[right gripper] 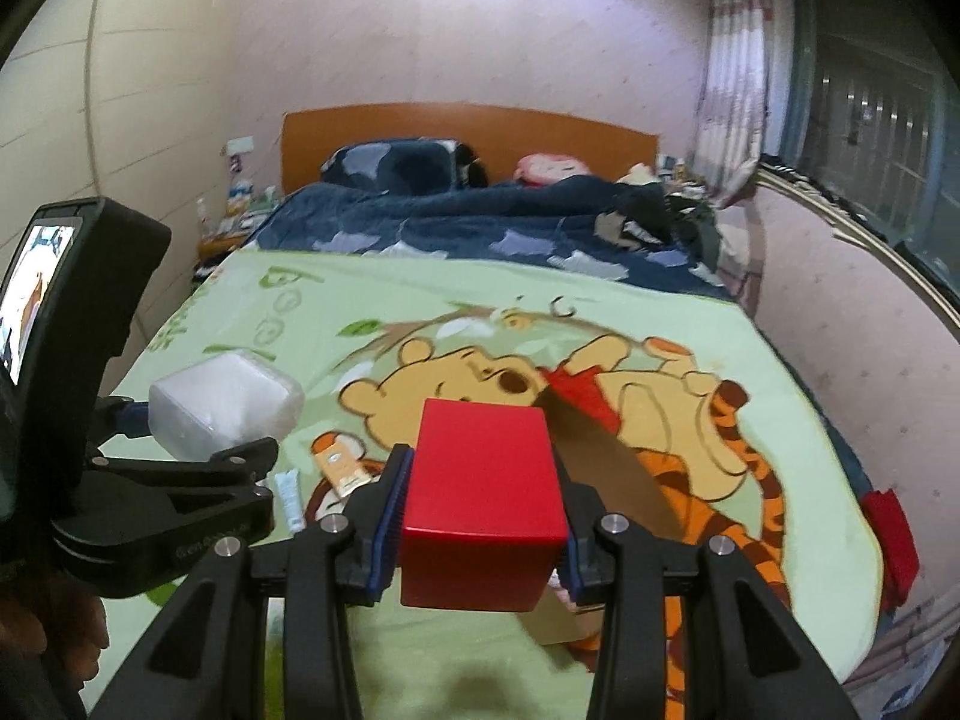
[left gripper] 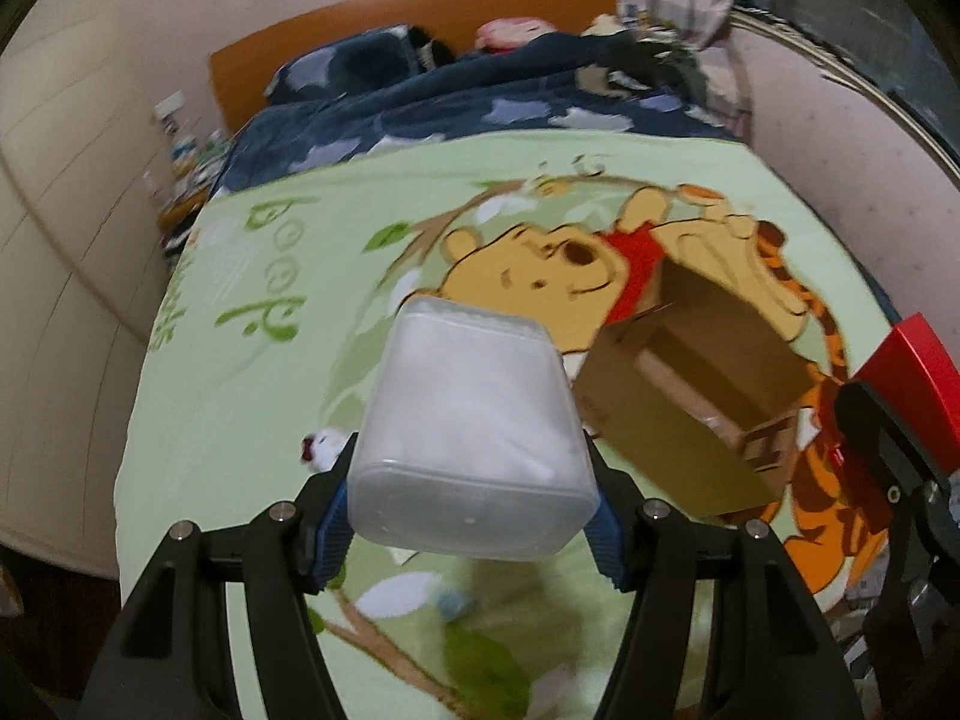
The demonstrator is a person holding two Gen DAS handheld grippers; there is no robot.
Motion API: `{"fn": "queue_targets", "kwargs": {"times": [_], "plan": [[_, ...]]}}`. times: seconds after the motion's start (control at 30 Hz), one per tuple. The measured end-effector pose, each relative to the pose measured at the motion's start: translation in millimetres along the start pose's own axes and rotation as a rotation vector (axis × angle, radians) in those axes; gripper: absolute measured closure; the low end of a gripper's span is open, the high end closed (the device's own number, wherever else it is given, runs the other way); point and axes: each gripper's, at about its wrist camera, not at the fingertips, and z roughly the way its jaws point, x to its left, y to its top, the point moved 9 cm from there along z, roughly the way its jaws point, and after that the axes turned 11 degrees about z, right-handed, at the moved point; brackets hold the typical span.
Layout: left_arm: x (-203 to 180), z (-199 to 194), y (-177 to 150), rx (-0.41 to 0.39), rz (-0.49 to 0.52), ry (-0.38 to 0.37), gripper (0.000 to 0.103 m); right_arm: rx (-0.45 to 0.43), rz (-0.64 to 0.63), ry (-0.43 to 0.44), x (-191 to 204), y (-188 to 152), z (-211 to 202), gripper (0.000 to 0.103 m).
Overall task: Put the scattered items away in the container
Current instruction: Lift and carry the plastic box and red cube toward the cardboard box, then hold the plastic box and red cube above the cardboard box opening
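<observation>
My left gripper (left gripper: 474, 513) is shut on a translucent white plastic tub (left gripper: 474, 420) and holds it above the bed. An open cardboard box (left gripper: 702, 384) lies on the green cartoon blanket (left gripper: 240, 396), just right of the tub. My right gripper (right gripper: 480, 519) is shut on a red box (right gripper: 486, 492), also held above the blanket. The cardboard box (right gripper: 606, 474) shows as a brown blur behind and below the red box. The left gripper (right gripper: 198, 474) with the tub (right gripper: 225, 411) appears at the left of the right wrist view. The red box (left gripper: 900, 354) shows at the right edge of the left wrist view.
Loose on the blanket are a pale tube (right gripper: 288, 498), an orange and cream packet (right gripper: 342, 468), a small white and red item (left gripper: 321, 447) and a small blue item (left gripper: 453, 603). A dark blue duvet (right gripper: 480, 222), pillows and headboard lie beyond. A red cloth (right gripper: 888, 534) hangs at the bed's right edge.
</observation>
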Motion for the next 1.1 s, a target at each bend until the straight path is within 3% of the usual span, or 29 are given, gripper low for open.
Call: {"fn": "queue_targets", "kwargs": {"times": [0.47,1.1], "plan": [[-76,-5,58,-0.053,0.168,-0.081,0.038,-0.048,0.094,-0.095,-72,34,-8,0.062],[-111,49,87,0.011,0.237,-0.088,0.038,0.012,0.163,-0.112,-112,32,31,0.062]]}}
